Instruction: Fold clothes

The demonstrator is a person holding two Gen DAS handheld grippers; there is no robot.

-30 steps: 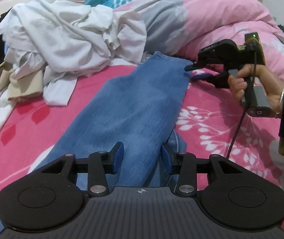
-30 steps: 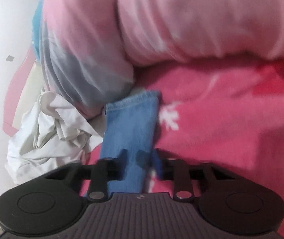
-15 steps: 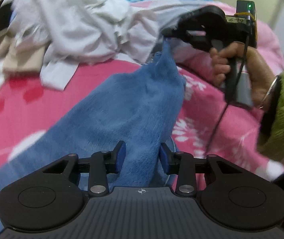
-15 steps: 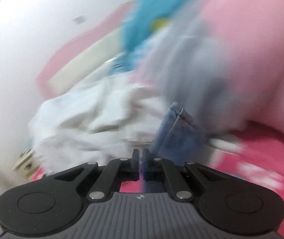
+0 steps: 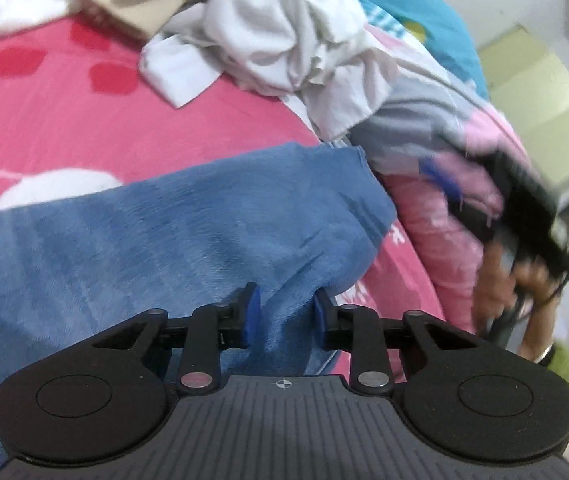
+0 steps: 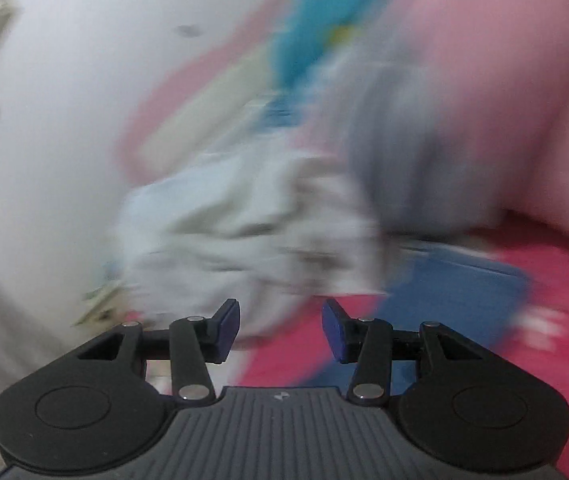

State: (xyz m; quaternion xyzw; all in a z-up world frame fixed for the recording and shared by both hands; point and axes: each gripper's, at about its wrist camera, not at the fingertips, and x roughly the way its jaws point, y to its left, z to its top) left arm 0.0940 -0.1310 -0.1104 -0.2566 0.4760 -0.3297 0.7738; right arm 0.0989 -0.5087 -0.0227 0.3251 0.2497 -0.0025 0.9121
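Blue jeans (image 5: pixel 156 240) lie across the pink bed sheet (image 5: pixel 44 120), with the leg hem at the upper right. My left gripper (image 5: pixel 286 312) is open low over the denim, and a ridge of the cloth rises between its fingers. To the right, a hand holds my right gripper (image 5: pixel 442 178), blurred by motion and off the jeans. In the very blurred right wrist view, that right gripper (image 6: pixel 280 324) is open with nothing between its fingers. The jeans (image 6: pixel 456 280) show beyond it to the right.
A heap of white and beige clothes (image 5: pixel 276 20) lies behind the jeans. A bunched pink and grey duvet (image 5: pixel 444 128) rises at the right, with a teal pillow (image 5: pixel 416 8) behind it. A green sleeve (image 5: pixel 564 360) is at the right edge.
My right gripper was shut on the leg hem and lifting it; it has opened, let go and swung away. The hem lies back down. My left gripper's view has turned left.
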